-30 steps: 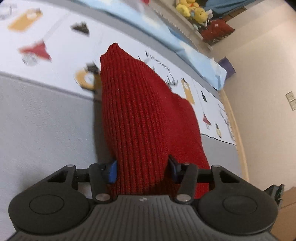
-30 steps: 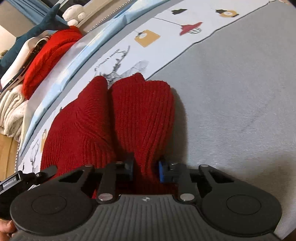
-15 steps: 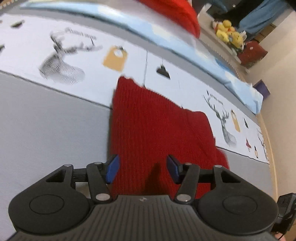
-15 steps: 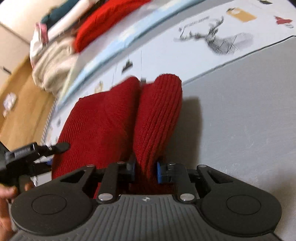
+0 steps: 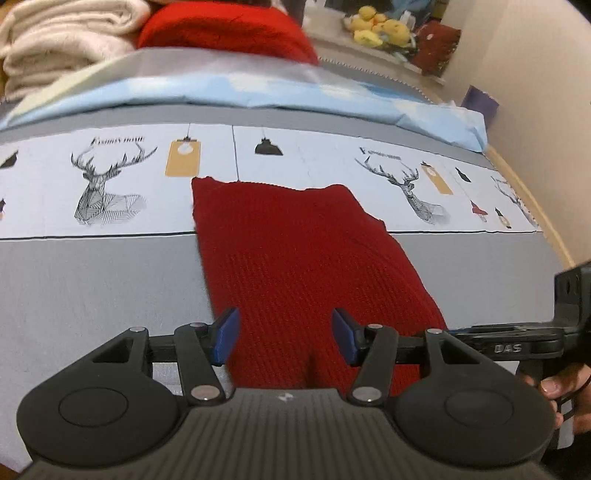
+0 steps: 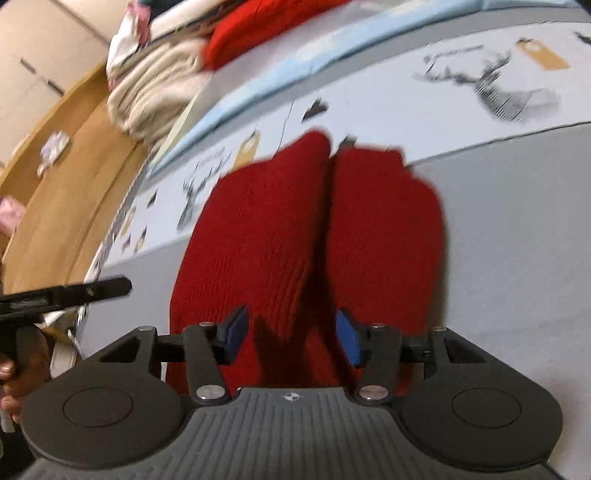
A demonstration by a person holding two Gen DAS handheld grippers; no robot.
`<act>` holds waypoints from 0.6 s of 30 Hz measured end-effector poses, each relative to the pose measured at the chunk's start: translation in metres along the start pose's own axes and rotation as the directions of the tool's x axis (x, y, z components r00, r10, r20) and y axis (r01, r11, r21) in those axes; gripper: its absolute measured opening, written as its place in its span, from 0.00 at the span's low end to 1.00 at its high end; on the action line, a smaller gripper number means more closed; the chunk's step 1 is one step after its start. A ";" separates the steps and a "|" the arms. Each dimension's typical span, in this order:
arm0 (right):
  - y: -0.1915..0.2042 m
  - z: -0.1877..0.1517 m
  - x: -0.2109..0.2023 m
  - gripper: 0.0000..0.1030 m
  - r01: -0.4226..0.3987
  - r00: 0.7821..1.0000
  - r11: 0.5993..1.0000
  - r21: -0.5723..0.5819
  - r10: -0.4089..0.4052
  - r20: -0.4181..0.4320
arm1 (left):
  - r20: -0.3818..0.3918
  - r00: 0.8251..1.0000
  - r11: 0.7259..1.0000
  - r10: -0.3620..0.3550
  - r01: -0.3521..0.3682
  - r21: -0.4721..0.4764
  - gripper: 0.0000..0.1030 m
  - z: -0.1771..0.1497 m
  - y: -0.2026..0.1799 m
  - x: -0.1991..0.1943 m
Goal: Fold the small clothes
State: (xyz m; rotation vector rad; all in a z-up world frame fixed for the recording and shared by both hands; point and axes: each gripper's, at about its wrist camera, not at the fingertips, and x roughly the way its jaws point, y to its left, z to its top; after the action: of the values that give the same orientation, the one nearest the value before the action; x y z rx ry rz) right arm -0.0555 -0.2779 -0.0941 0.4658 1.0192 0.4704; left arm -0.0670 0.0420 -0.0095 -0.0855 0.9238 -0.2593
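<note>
Garment: we see a dark red knitted piece [image 5: 295, 258] lying flat on the bed, its far edge on the printed band, its near end under both our grippers.
Garment shape: in the right wrist view the red knit [image 6: 306, 236] shows two lobes with a dark crease between them; the view is blurred.
Left gripper: our left gripper [image 5: 284, 334] hangs low over the near end with its jaws wide, the blue pads [image 5: 225, 334] clear of the knit on either side.
Right gripper: our right gripper [image 6: 291, 334] is likewise spread wide above the near end, gripping nothing.
Surface: we work on a bedspread [image 5: 92, 288] of smooth grey cloth with a white band of deer and lamp prints.
Beyond: a pale blue sheet [image 5: 258, 92] lies along the far side, with cream towels [image 5: 62, 40] and a bright red knit [image 5: 225, 29] stacked behind.
Room: yellow plush toys [image 5: 380, 31] sit by a beige wall [image 5: 535, 74].
</note>
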 end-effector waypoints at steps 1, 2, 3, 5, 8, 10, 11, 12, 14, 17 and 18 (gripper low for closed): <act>0.000 -0.003 0.002 0.27 -0.005 1.000 1.000 -0.015 0.005 -0.014 | 0.007 1.000 1.000 0.002 -0.002 -0.001 0.58 -0.007 -0.003 0.002; 0.001 -0.004 0.001 0.25 -0.001 1.000 1.000 -0.028 0.001 -0.011 | 0.015 1.000 1.000 0.002 -0.002 -0.005 0.58 -0.016 -0.005 0.004; 0.003 -0.003 -0.005 0.22 -0.005 1.000 0.999 -0.033 0.005 0.005 | 0.023 1.000 1.000 -0.001 0.001 -0.006 0.58 -0.024 -0.005 0.005; 0.005 -0.002 -0.032 0.17 -0.053 0.996 0.999 -0.003 0.053 0.074 | 0.016 1.000 1.000 0.003 -0.003 -0.011 0.57 -0.039 -0.005 0.010; 0.003 -0.010 -0.064 0.00 -0.047 0.988 0.998 0.030 0.042 0.151 | 0.005 1.000 0.999 -0.010 0.010 -0.045 0.55 -0.037 -0.002 0.017; -0.007 -0.014 -0.059 0.00 0.074 0.988 0.996 0.058 -0.081 0.131 | -0.031 1.000 1.000 -0.006 0.006 -0.011 0.55 -0.037 -0.007 0.029; -0.011 -0.013 -0.054 0.00 0.110 0.986 0.991 0.074 -0.118 0.114 | -0.072 0.997 0.999 0.028 -0.027 0.021 0.55 -0.040 -0.011 0.038; -0.015 -0.011 -0.048 0.02 0.118 0.987 0.989 0.090 -0.127 0.096 | -0.127 0.989 0.996 0.077 -0.070 0.059 0.55 -0.046 -0.013 0.050; -0.016 -0.008 -0.044 0.03 0.120 0.985 0.988 0.100 -0.131 0.113 | -0.162 0.982 0.994 0.099 -0.089 0.069 0.55 -0.052 -0.015 0.058; 0.005 -0.008 -0.052 0.20 0.102 0.979 0.995 -0.003 -0.100 0.179 | -0.103 0.990 0.995 0.091 -0.086 0.058 0.55 -0.049 -0.016 0.048; 0.014 -0.010 -0.052 0.39 0.093 0.979 0.994 -0.049 -0.082 0.188 | -0.084 0.992 0.994 0.095 -0.090 0.060 0.55 -0.049 -0.015 0.044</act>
State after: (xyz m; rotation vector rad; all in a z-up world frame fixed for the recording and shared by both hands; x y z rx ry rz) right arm -0.0893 -0.2950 -0.0543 0.4033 0.8404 0.3692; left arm -0.0839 0.0178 -0.0707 0.0209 1.0031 -0.2039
